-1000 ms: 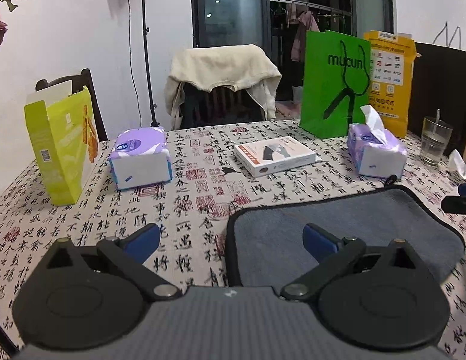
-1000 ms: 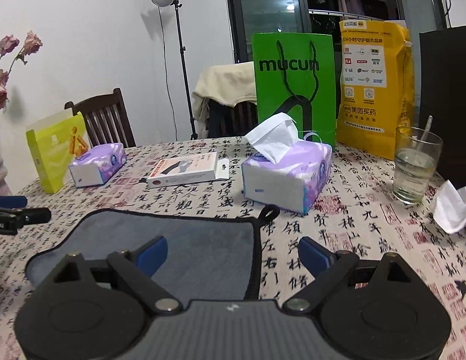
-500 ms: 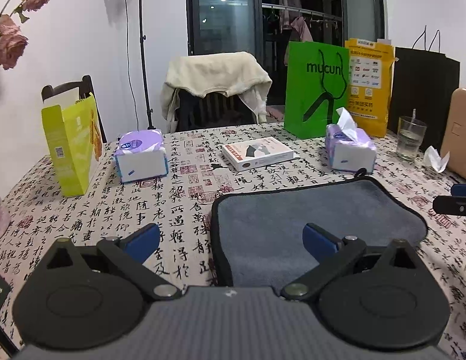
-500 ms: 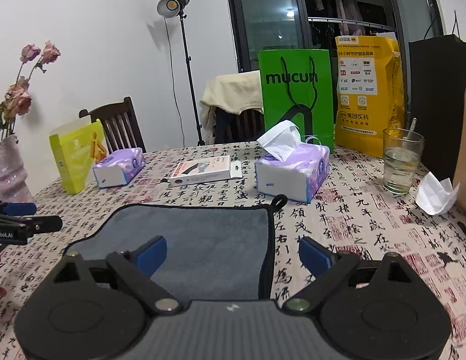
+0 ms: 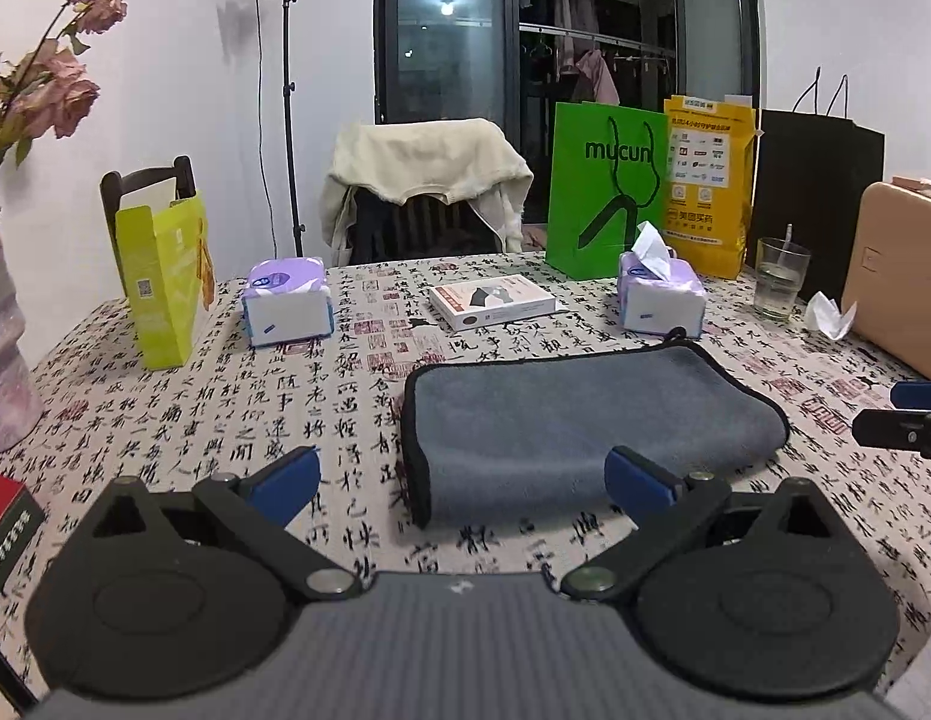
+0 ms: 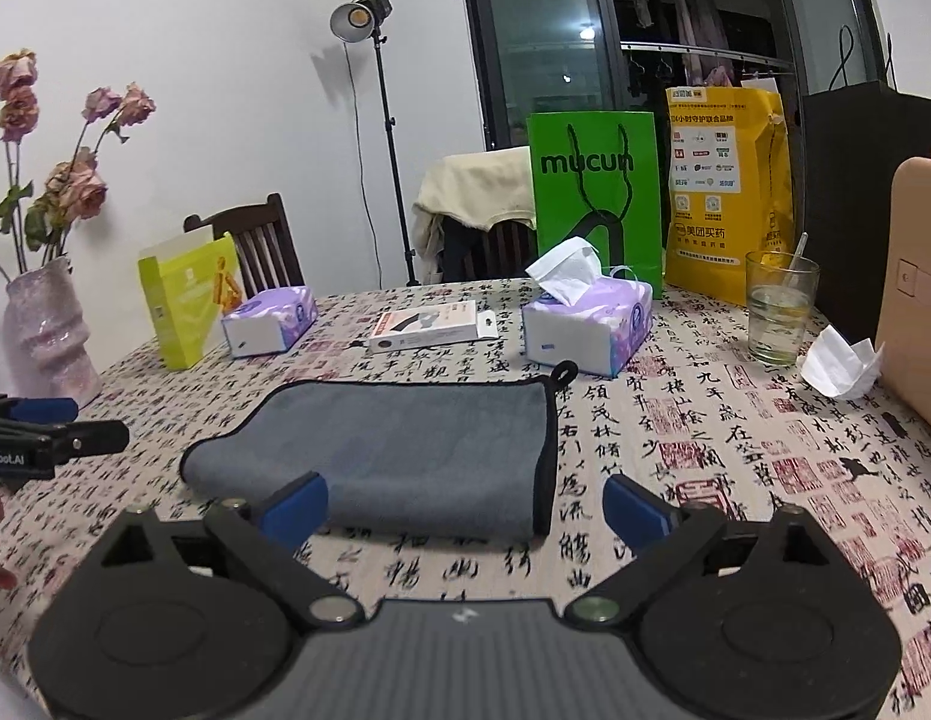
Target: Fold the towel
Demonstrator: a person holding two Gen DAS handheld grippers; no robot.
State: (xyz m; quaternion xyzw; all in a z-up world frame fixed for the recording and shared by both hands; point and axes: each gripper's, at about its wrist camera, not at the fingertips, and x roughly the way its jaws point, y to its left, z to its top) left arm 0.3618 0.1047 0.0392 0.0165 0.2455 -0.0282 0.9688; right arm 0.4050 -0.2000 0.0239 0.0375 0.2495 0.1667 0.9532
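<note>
My left hand-held gripper [image 5: 459, 480] hangs released, holding nothing, just short of the towel's [image 5: 579, 420] near left corner. The grey towel lies flat on the bench [image 5: 297, 396], apparently folded already: one end is rounded like a fold, the other black-bound with a hanging loop [image 6: 564, 372]. It looks soft, light and limp, so I'd pinch both layers at a bound corner. My right hand-held gripper [image 6: 465, 504] is released too, near the right corner.
</note>
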